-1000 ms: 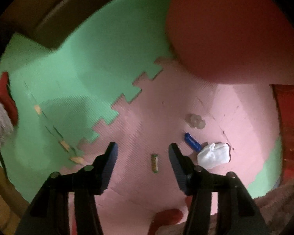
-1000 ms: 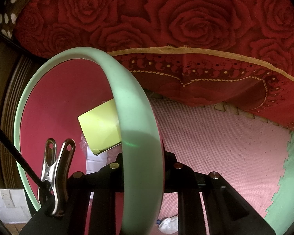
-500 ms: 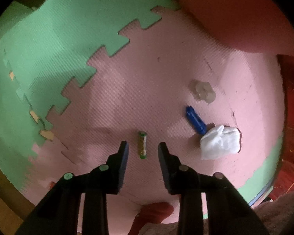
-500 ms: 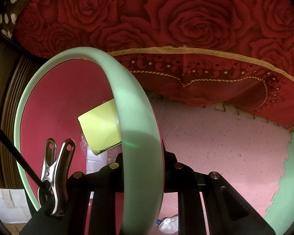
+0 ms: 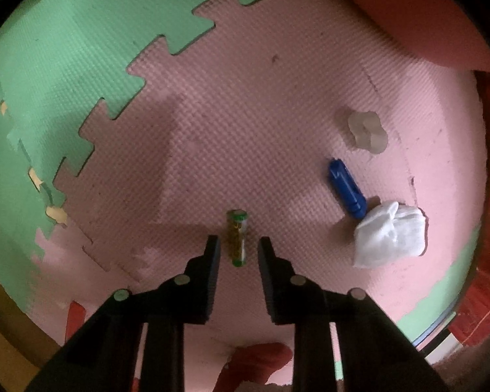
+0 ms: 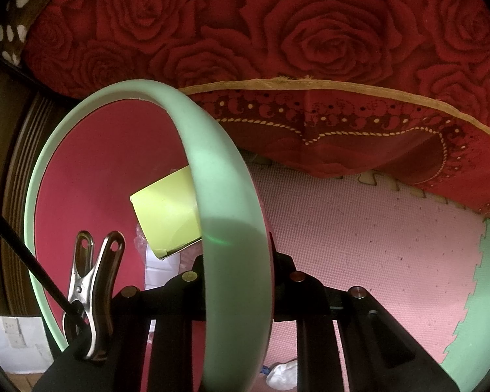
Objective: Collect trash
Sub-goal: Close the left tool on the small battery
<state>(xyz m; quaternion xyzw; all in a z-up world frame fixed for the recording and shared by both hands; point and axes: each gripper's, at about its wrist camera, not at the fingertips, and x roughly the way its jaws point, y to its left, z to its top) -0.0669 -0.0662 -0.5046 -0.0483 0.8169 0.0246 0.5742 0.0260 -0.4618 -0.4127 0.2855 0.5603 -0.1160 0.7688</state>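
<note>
Evidently the left gripper (image 5: 236, 245) has just been closing, its still-parted fingers flanking the small green-and-gold cylindrical battery (image 5: 236, 237) on the pink foam mat (image 5: 245, 114) without touching it. The right gripper (image 6: 238, 277) pinches the mint-green rim of the red bin (image 6: 225, 215), keeping it ready for trash. No label is legible.

Pink foam puzzle mat (image 5: 277, 137) interlocks with a green mat (image 5: 81, 52) at left. A red rose-patterned bedspread (image 6: 310, 49) hangs over the far floor.
</note>
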